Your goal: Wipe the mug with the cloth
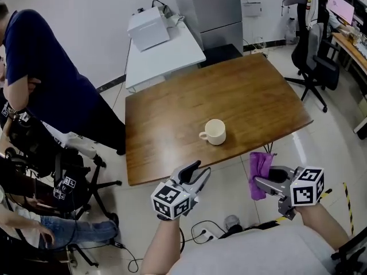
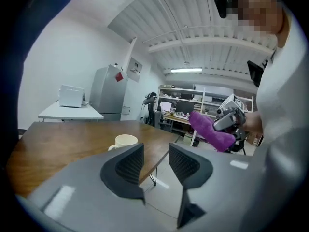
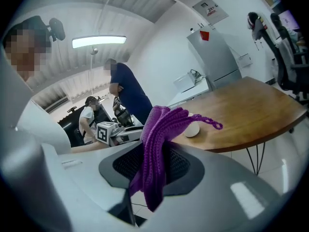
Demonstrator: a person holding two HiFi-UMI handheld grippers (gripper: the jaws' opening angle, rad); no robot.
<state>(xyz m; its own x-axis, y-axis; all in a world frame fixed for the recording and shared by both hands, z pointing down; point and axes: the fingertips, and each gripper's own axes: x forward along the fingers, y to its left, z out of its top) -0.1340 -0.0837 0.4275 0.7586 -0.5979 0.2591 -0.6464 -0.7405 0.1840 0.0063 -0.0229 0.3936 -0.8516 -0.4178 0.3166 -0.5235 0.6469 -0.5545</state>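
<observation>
left gripper point(image 1: 195, 174) at lower centre, jaws apart and empty, likely to steady the mug point(image 1: 214, 132) mid-table. right gripper point(image 1: 262, 182), lower right, clamps the purple cloth point(image 1: 258, 172) for wiping.

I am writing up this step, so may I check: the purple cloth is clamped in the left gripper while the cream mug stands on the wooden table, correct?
Not quite: the purple cloth is clamped in the right gripper, not the left, as the right gripper view shows. The left gripper is open and empty. The cream mug does stand on the wooden table.
</observation>
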